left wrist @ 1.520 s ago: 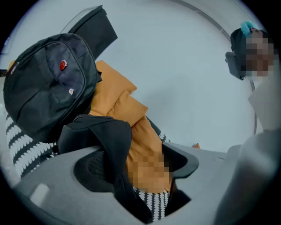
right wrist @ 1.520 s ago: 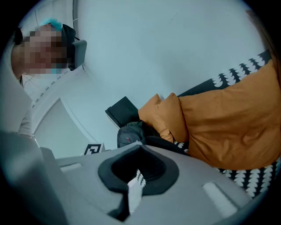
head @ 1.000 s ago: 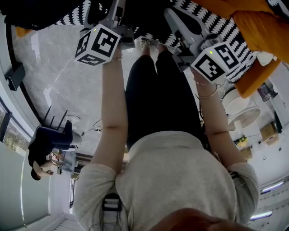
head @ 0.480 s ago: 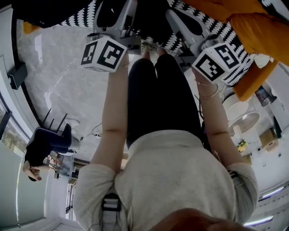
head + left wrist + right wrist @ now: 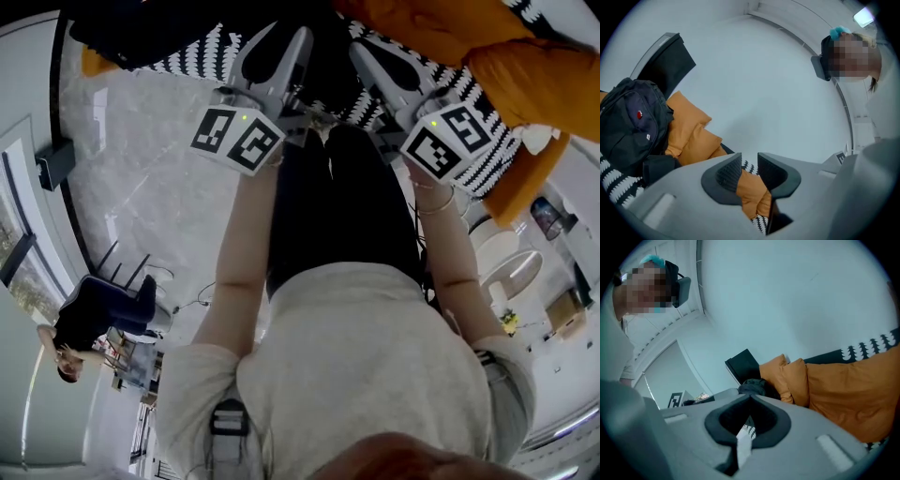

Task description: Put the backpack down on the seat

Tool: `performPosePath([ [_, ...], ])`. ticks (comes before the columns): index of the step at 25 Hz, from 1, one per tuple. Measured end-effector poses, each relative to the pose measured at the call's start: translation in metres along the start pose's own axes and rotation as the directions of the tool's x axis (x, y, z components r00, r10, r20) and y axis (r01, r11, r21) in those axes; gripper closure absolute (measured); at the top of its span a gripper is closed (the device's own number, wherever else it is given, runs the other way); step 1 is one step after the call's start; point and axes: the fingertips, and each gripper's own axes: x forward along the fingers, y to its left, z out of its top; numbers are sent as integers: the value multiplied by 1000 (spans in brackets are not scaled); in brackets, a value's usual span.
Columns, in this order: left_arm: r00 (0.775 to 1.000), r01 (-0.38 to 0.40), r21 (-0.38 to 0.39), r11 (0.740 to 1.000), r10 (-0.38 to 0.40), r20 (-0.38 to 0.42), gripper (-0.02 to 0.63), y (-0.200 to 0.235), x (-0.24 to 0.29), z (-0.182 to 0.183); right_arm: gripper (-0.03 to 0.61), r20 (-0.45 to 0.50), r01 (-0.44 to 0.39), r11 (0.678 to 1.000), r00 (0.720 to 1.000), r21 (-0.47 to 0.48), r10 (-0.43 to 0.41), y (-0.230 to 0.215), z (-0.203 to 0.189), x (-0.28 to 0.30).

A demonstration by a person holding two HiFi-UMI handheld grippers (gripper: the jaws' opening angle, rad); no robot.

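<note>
The black backpack [image 5: 632, 123] rests on the seat against orange cushions [image 5: 689, 133] at the left of the left gripper view. It is free of both grippers. My left gripper [image 5: 750, 169] is closing, with a narrow gap between its jaws and nothing in it; only a cushion shows behind. In the right gripper view the backpack [image 5: 757, 386] is a dark lump just past my right gripper [image 5: 750, 399], whose jaws meet with nothing held. In the head view the left gripper [image 5: 281, 45] and right gripper [image 5: 367, 54] point at the black-and-white seat cover [image 5: 202, 52].
More orange cushions [image 5: 843, 390] fill the seat's right side. A black panel [image 5: 665, 61] stands behind the backpack. My own legs in black trousers [image 5: 337, 206] are close to the seat's edge. A seated person [image 5: 94, 314] is on the marble floor [image 5: 141, 187]; round white tables [image 5: 511, 262] stand at the right.
In the head view both marker cubes have dropped lower and the left one has shifted right. More of both grippers' fingers shows, and the seat has slid up the frame.
</note>
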Motion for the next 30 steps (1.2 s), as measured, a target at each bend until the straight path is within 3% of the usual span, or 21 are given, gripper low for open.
performPosePath([
  [11,986,161,53,986,-158,-50,606,-85,-8,50,575,56,9,992,998,-123,-2,44,68,-34],
  [16,969,243,70,967,-239,-59,607,-118,-10,75,575,86,-4,990,996,-138,16,61,94,-47],
  [22,955,267,126,956,-244,-171,607,-149,-15,87,575,126,-46,986,990,-161,67,96,130,-66],
  [26,945,296,75,952,-281,-168,607,-170,-18,97,575,150,-83,979,982,-186,111,114,146,-72],
  [30,939,319,107,942,-299,-169,607,-190,-22,109,575,171,-116,973,974,-200,152,131,156,-75],
])
